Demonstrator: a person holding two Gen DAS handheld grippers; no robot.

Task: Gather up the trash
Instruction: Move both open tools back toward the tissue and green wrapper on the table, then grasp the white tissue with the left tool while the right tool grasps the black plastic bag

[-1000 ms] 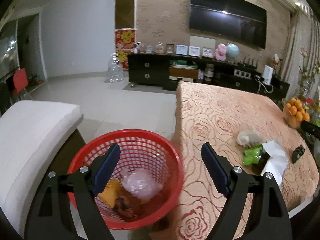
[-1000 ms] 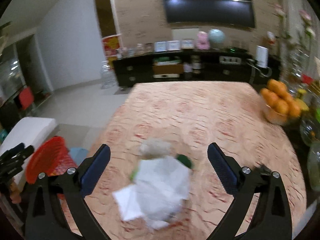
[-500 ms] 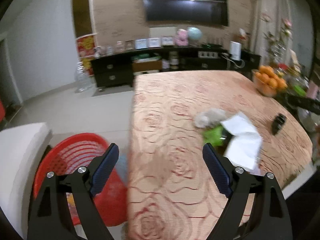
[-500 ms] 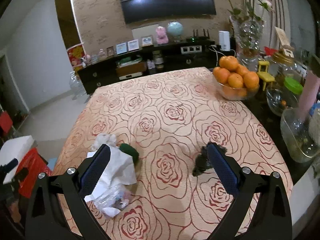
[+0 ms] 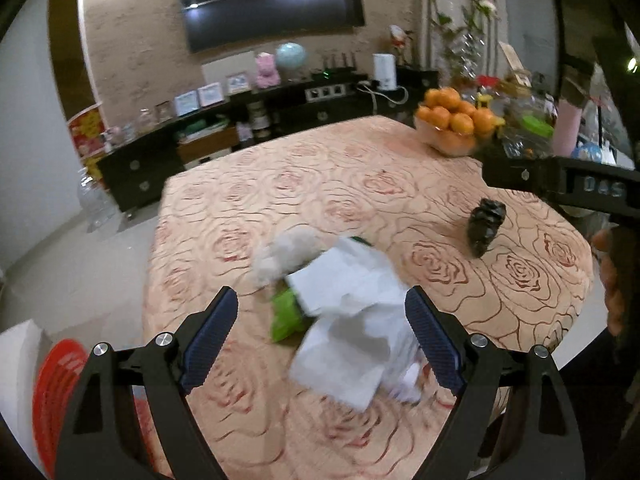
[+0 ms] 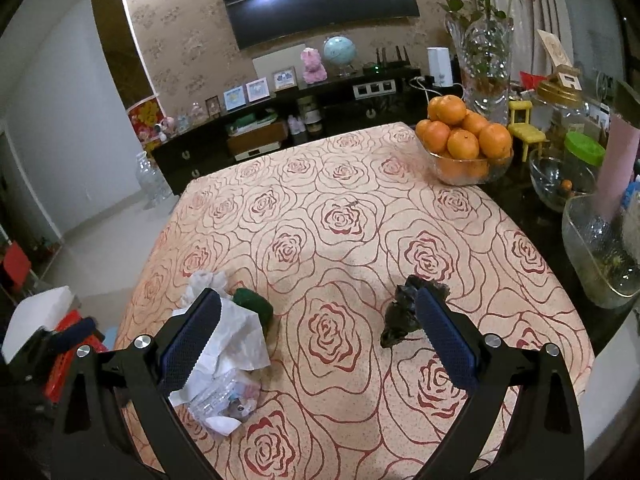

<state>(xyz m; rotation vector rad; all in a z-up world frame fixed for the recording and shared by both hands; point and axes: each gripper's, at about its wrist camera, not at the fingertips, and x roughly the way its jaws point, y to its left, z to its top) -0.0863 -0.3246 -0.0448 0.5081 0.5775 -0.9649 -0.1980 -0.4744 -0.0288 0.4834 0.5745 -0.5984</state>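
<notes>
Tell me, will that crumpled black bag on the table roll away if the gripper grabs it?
Probably not: the crumpled black bag looks creased and lumpy, not round. It likely squashes softly and weighs little, being thin plastic. It might slide on the rose tablecloth, since nothing holds it down.

- Tabletop (image 6: 352, 168): peach cloth, dark red outlined roses.
- Crumpled paper (image 6: 236, 336): white.
- Wrapper (image 5: 286, 314): bright green.
- Wad (image 6: 253, 307) beside the paper: dark green.
- Crumpled bag (image 6: 402, 314): black.
- Basket (image 5: 54, 396): red mesh.
- Oranges (image 6: 464, 130): orange, in clear bowl.
- Right claw (image 6: 316, 336): black frame, dark blue pads.
</notes>
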